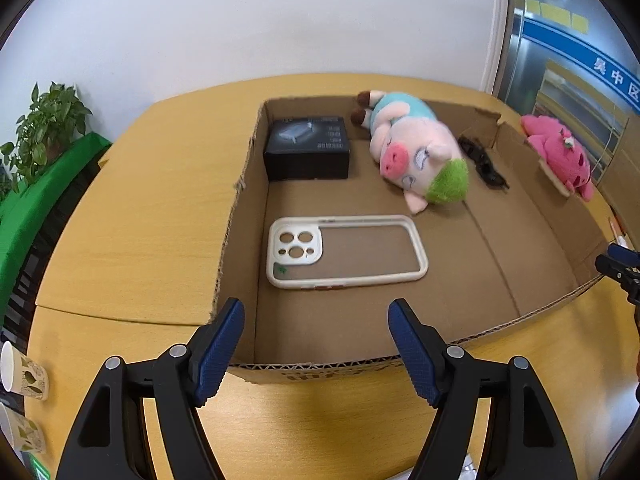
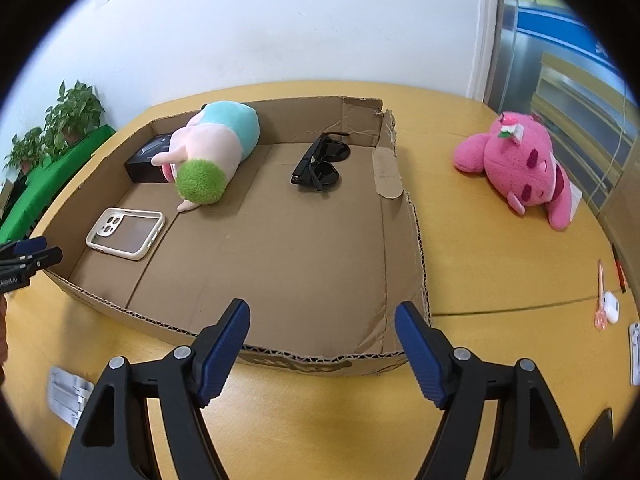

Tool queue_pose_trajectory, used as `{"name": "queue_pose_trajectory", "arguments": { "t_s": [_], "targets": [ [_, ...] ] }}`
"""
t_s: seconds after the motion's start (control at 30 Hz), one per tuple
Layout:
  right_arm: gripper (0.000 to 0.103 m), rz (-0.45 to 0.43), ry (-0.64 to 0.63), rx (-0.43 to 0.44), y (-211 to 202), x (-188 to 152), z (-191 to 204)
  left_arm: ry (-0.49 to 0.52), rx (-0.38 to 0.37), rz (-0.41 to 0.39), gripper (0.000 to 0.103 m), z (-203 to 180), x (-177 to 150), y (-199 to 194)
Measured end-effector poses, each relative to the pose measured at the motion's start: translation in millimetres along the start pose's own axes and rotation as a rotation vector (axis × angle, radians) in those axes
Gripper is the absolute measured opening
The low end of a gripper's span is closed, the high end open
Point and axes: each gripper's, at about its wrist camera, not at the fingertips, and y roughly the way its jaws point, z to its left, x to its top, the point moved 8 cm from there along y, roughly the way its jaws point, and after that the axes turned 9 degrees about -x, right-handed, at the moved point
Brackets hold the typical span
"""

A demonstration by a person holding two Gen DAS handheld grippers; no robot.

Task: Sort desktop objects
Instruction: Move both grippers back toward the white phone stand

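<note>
A shallow cardboard box [image 1: 236, 216] [image 2: 404, 216] lies on the wooden table. In it are a white phone case [image 1: 344, 250] [image 2: 126, 233], a black carton [image 1: 307, 148] [image 2: 146, 162], a pink pig plush [image 1: 420, 150] [image 2: 216, 150] and black sunglasses [image 1: 482, 162] [image 2: 320, 162]. A magenta plush [image 1: 560, 154] [image 2: 520, 168] lies on the table to the right of the box. My left gripper [image 1: 316, 316] is open and empty above the box's near left corner. My right gripper [image 2: 322, 320] is open and empty above the box's near wall.
Paper cups [image 1: 24, 372] stand at the table's left edge. Potted plants [image 1: 48, 128] sit on a green ledge at the left. A white earbud case [image 2: 611, 306], an orange tool [image 2: 599, 300] and a paper slip [image 2: 66, 394] lie on the table.
</note>
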Motion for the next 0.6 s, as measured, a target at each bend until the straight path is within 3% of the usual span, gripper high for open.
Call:
{"name": "queue_pose_trajectory", "arguments": {
  "t_s": [0.1, 0.23, 0.3, 0.37, 0.5, 0.6],
  "targets": [
    [0.077, -0.069, -0.013, 0.010, -22, 9, 8, 0.016, 0.000, -0.084, 0.087, -4, 11, -26],
    [0.078, -0.142, -0.043, 0.034, -42, 18, 21, 0.034, 0.031, -0.136, 0.097, -3, 17, -40],
    [0.078, -0.149, -0.040, 0.033, -44, 18, 25, 0.017, 0.039, -0.110, 0.097, 4, 15, -32],
    [0.078, -0.138, -0.031, 0.027, -40, 15, 24, 0.000, 0.001, -0.079, 0.097, 5, 11, -20],
    [0.078, -0.077, 0.018, 0.038, -28, 0, 16, 0.004, 0.004, -0.014, 0.094, 1, -6, -4],
    [0.078, -0.065, 0.029, 0.024, -28, -9, 10, -0.008, -0.005, -0.010, 0.094, 1, -11, -4]
  ]
}}
